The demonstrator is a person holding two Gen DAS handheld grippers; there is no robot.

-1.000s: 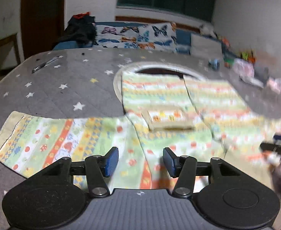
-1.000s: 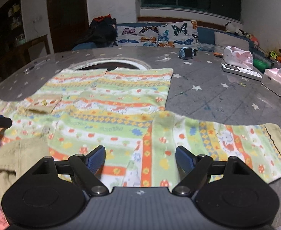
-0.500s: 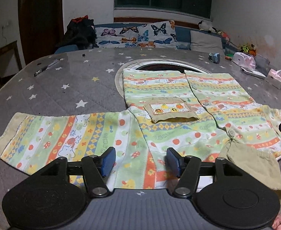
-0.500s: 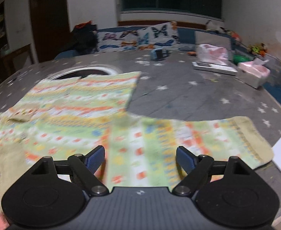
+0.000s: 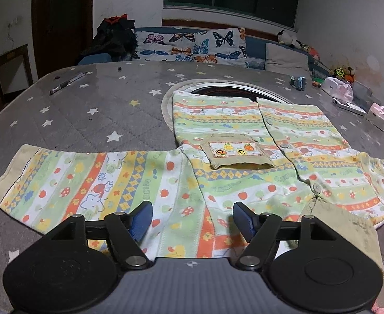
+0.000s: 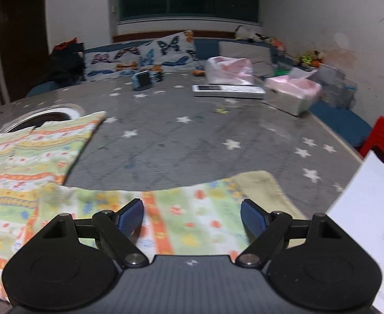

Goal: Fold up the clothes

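**Patterned shirt spread flat, both grippers held wide above it**

A child's striped shirt [image 5: 244,183] printed with apples, mushrooms and elephants lies face up on a grey star-patterned table [image 5: 100,110]. Its hem reaches the round opening [image 5: 234,91] in the tabletop, and its collar lies toward the cameras. The left sleeve [image 5: 74,183] stretches out flat across the cloth, ending in a beige cuff. A beige chest pocket [image 5: 237,155] carries an embroidered strip of small fruit figures. Green lettering runs along one stripe of the fabric, too small to read.

The left gripper [image 5: 192,221] hovers over the shoulder area with its blue pads spread apart and nothing between them. The right gripper [image 6: 192,218] sits over the right sleeve [image 6: 205,209], likewise spread wide and empty; this view is blurred.

A pen [image 5: 67,83] lies at the far left of the table. Farther right sit a small blue device [image 6: 141,79], a white remote [image 6: 228,90] and a pink tissue box [image 6: 292,91]. A white sheet of paper [image 6: 370,225] at the right edge bears faint print that cannot be read.
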